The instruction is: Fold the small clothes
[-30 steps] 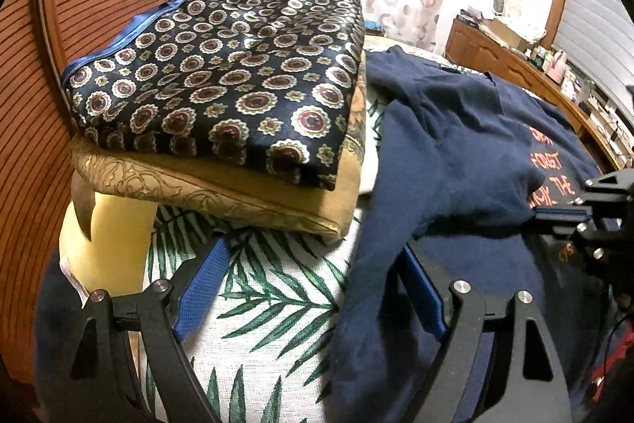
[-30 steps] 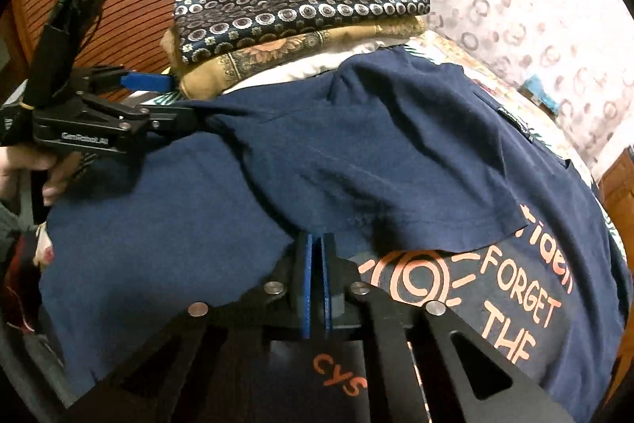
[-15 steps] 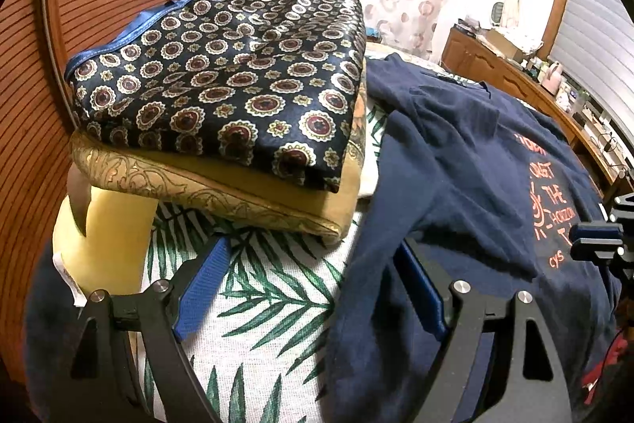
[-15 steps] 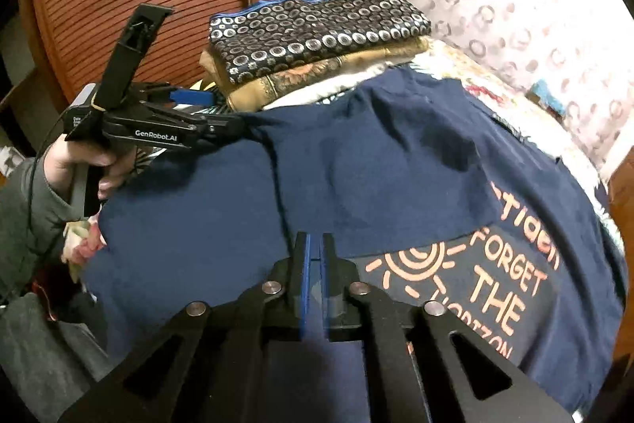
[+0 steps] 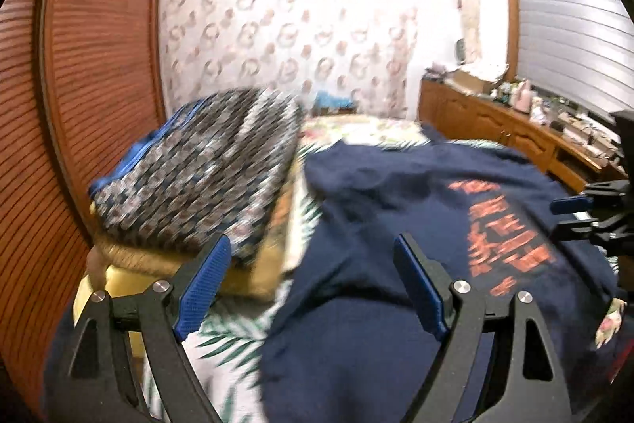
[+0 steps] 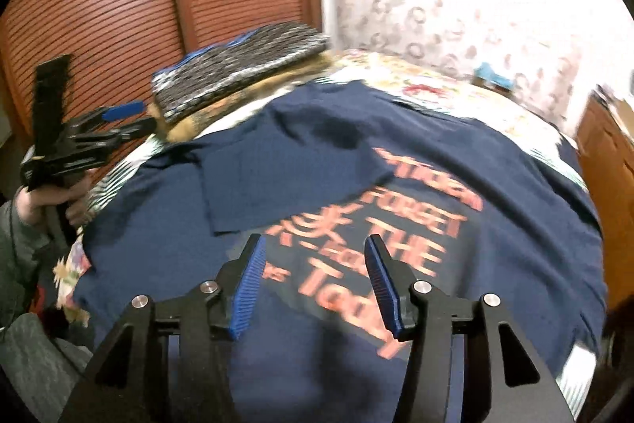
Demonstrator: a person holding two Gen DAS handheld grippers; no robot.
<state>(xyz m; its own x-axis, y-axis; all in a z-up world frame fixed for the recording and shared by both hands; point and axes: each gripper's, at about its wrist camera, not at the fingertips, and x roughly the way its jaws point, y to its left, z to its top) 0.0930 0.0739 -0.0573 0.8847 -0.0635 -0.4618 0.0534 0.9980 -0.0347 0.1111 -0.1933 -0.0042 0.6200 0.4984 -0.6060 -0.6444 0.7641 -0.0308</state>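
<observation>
From the left wrist I see my left gripper [image 5: 307, 284] spread wide with nothing between the pads, hanging above the shirt [image 5: 396, 224], which lies spread on the bed [image 5: 222, 355], print up. Its left edge sits just beside the stack [image 5: 206, 185] of folded cloth. That is my first worry: if I reach for that edge from here, the left pad could catch the stack's lower layer and drag it — the two are too close to separate cleanly in this blur. The right gripper [image 5: 574, 215] shows at the far right, above the shirt's other side.

From the right wrist, my right gripper [image 6: 313, 280] has its jaws opening, and nothing sits between them; the shirt lies below, untouched by the pads. One sleeve [image 6: 277, 181] is folded in over the chest and partly covers the print. It rests loose, so a careless pull on the body could slide it out and undo the fold. I judge the next fold risks bunching too — the fabric near the hem already looks rumpled. The left gripper [image 6: 126, 123], in a hand [image 6: 47, 201], hovers by the stack.
</observation>
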